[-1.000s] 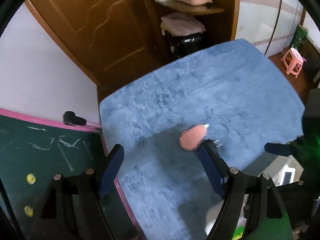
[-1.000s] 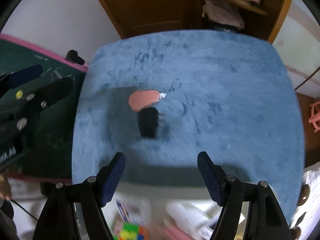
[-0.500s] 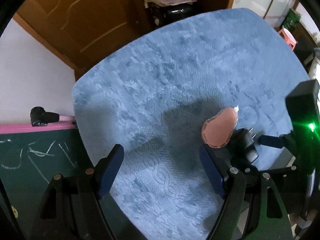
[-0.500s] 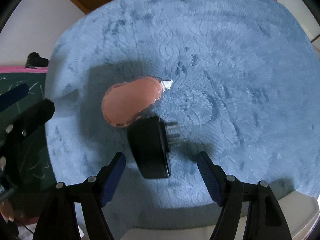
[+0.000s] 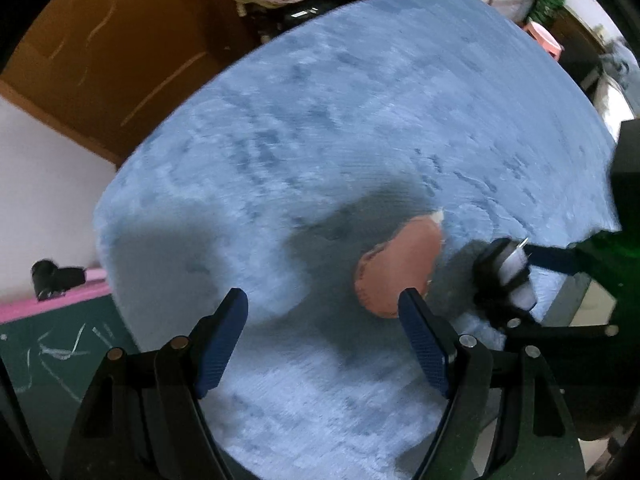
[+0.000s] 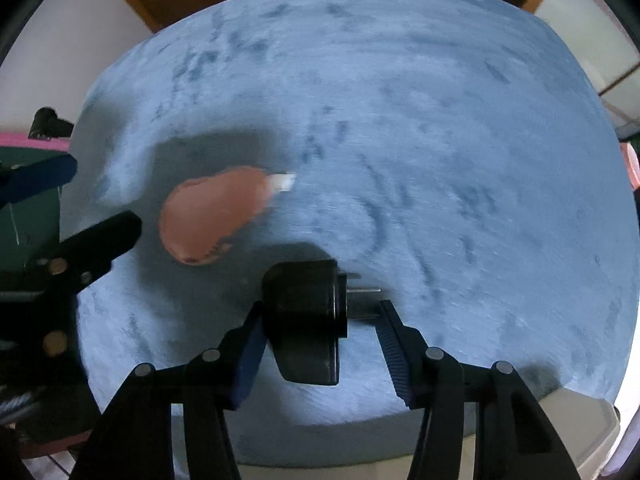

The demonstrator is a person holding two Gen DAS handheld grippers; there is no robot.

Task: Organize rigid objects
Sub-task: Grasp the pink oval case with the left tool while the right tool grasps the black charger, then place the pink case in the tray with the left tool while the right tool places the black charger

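Two things lie on the blue rug (image 6: 400, 100): a black plug (image 6: 308, 320) and a pink pouch (image 6: 212, 216) with a white tip. In the right wrist view the plug sits at 6 o'clock, near the rug's front edge, its metal prongs pointing toward 3 o'clock. The right gripper (image 6: 320, 344) brackets it: one finger touches the plug's body on the 9 o'clock side, the other sits by the prongs, and whether that one presses on the plug cannot be told. The pouch lies just beside the plug, toward 10 o'clock, apart from it. From 12 to 3 o'clock the rug is bare pile out to its rim.

In the left wrist view the left gripper (image 5: 324, 344) is spread wide with nothing between its fingers; the pouch (image 5: 396, 268) is partly hidden behind the finger on the 3 o'clock side. That view also shows the plug (image 5: 500, 280) at 3 o'clock, with a pale face on it that the right view does not show, a brown door (image 5: 100, 60) at 11 o'clock, a chalkboard (image 5: 60, 352) with a pink rim at 8 o'clock, just beside the rug's edge, and a pink stool (image 5: 544, 36) at 1 o'clock. Both views are blurred.
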